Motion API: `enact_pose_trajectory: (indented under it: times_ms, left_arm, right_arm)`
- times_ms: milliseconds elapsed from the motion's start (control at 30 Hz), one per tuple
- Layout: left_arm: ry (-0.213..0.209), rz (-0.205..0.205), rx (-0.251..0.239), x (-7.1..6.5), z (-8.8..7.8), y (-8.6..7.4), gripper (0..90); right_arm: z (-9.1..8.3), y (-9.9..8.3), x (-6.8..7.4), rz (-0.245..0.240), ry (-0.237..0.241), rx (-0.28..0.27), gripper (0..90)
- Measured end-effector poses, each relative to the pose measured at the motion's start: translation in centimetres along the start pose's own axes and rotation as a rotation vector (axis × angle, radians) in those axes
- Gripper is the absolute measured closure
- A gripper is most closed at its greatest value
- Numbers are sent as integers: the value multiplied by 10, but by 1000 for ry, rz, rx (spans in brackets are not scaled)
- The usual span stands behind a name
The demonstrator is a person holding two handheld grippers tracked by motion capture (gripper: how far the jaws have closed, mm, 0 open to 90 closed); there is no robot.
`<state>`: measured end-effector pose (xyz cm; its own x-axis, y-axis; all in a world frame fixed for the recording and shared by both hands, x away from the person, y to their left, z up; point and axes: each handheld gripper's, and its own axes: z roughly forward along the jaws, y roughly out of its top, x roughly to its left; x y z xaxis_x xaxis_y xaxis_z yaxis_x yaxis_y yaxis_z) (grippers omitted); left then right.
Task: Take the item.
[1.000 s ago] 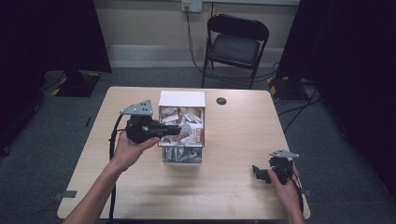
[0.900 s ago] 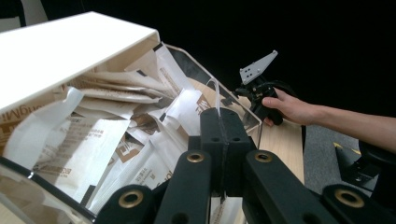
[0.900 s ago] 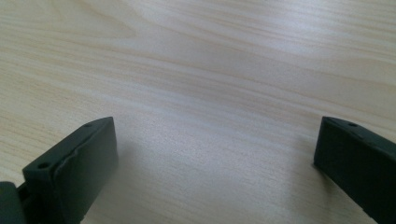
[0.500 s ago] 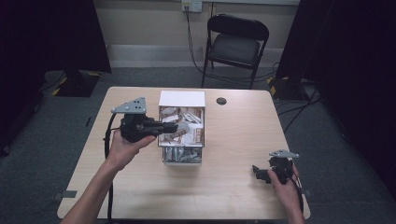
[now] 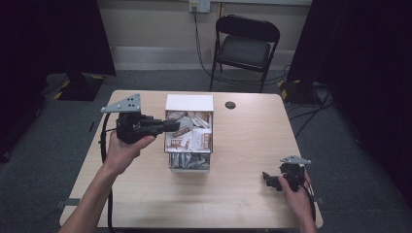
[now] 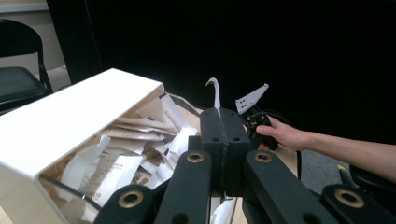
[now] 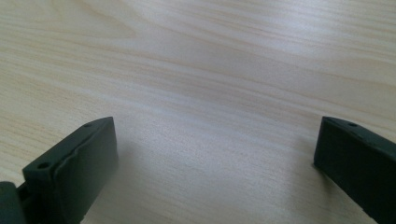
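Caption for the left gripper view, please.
Left gripper, jaws shut on a thin white packet, beside the white box of packets.

A black folding chair [image 5: 247, 44] stands on the far side of the wooden surface [image 5: 252, 141]; a small black disc [image 5: 230, 105] lies near its far edge.

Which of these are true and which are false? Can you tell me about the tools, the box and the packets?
1. The left tool is pinching a thin white packet. True.
2. The right tool is shut tight. False: its jaws stand wide apart over bare table.
3. The white box is full of packets. True.
4. The right tool is inside the box. False: it sits near the table's corner.
5. A chair stands behind the table. True.
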<state>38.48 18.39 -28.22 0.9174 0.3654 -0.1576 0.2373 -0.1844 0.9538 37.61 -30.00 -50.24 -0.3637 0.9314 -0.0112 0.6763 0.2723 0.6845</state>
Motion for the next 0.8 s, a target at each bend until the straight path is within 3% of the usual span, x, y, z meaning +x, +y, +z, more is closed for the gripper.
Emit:
enact_pose_trajectory:
  times_ms: [100,167,200,467,800]
  left_arm:
    - [22,24,0,-2,-4,5,900]
    - [13,22,-6,-2,-8,7,900]
    - [-4,7,-27,0,-13,8,900]
    - [28,-30,-67,7,-32,8,900]
    - [70,-33,-81,7,-54,3,900]
  right_arm:
    - [0,0,0,0,0,0,0]
    - [0,0,0,0,0,0,0]
    - [0,0,0,0,0,0,0]
    - [0,0,0,0,0,0,0]
    - [0,0,0,0,0,0,0]
